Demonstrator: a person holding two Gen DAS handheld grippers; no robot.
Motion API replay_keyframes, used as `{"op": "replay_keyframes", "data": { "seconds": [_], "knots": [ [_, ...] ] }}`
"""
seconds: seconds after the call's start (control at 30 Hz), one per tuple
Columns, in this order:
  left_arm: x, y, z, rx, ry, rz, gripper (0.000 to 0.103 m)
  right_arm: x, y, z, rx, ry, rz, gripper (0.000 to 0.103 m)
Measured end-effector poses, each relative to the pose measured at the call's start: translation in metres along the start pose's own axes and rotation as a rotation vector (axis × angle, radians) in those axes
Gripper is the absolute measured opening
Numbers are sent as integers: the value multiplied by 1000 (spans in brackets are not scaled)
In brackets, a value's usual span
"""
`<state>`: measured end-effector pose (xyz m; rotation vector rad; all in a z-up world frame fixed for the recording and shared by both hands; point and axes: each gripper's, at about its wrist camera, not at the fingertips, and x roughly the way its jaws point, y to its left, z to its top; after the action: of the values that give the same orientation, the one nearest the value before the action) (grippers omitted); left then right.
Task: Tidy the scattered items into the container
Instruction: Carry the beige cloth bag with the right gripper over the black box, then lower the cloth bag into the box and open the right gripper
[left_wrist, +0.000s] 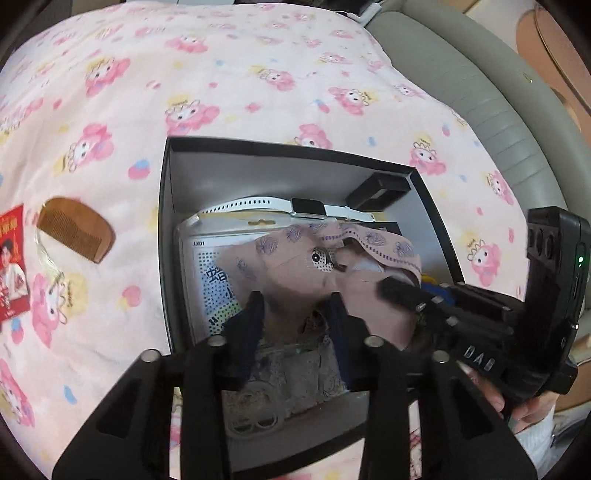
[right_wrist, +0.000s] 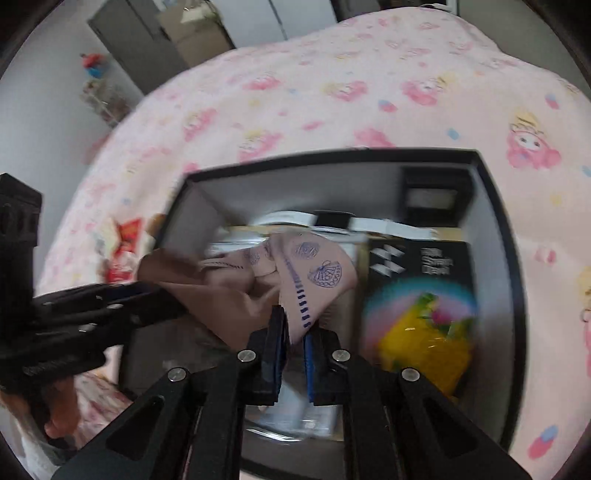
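1. Furthest left of the black rectangular cardboard box (left_wrist: 288, 146), a red printed paper packet (left_wrist: 13, 266) lies on the pink cartoon-print bed sheet (left_wrist: 221, 74). A brown wooden half-moon comb (left_wrist: 74, 230) lies between the packet and the box. Both are outside the box.
2. Over the box's left half, the left gripper (left_wrist: 295, 306) has its fingers a narrow gap apart. The cloth shows in that gap, but I see no pad pressing it.
3. The pinkish-brown cloth with purple shell prints (left_wrist: 288, 269) hangs crumpled above the box's middle, over the things already inside.
4. Toward the box's right, the right gripper (right_wrist: 293, 332) has its fingers closed on a hem of the cloth.
5. Risks, as I judge them:
   - With only one pinch holding, the cloth could swing and drape over the box's rim when let go.
   - It could bury the white smartwatch with perforated strap (left_wrist: 306, 206) at the box's far wall.
   - It could snag on the left fingers as they pull away.
   - The right wrist view is blurred, so the drop point is hard to judge.
6. Counts:
   - Outside the box: one packet and one comb.
   - In the air: one cloth.
   - Inside the box: one smartwatch, one small black carton (left_wrist: 380, 190) in the far right corner, one black printed package (right_wrist: 417, 258), and one blurred yellow toy (right_wrist: 424, 343).
   - Other contents are too covered to count.
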<state>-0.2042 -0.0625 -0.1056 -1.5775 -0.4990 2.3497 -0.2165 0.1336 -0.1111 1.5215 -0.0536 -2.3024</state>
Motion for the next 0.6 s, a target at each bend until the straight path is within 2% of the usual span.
{"op": "replay_keyframes", "data": {
  "seconds": [0.03,0.1,0.17,0.23,0.33,0.47,0.6],
  "knots": [
    [-1,1,-1,0,-8,-2,38,-6,-2,1,4,-22,-28,9],
    [-8,1,-3,12,-44,12,39,-20,-4,3,9,-78,-63,23],
    [-15,3,-4,14,-83,23,39,-30,-5,4,8,-125,-102,30],
    [-20,8,-4,3,-115,7,39,-38,-5,3,5,-169,-142,30],
    [-18,10,-5,7,-117,-65,39,-40,-7,10,4,-204,-132,30],
    [-4,-1,-9,41,-60,-114,39,-21,1,11,-28,-87,4,26],
    [14,-16,-14,66,10,-114,39,9,9,6,-65,27,-36,25]
  ]
}}
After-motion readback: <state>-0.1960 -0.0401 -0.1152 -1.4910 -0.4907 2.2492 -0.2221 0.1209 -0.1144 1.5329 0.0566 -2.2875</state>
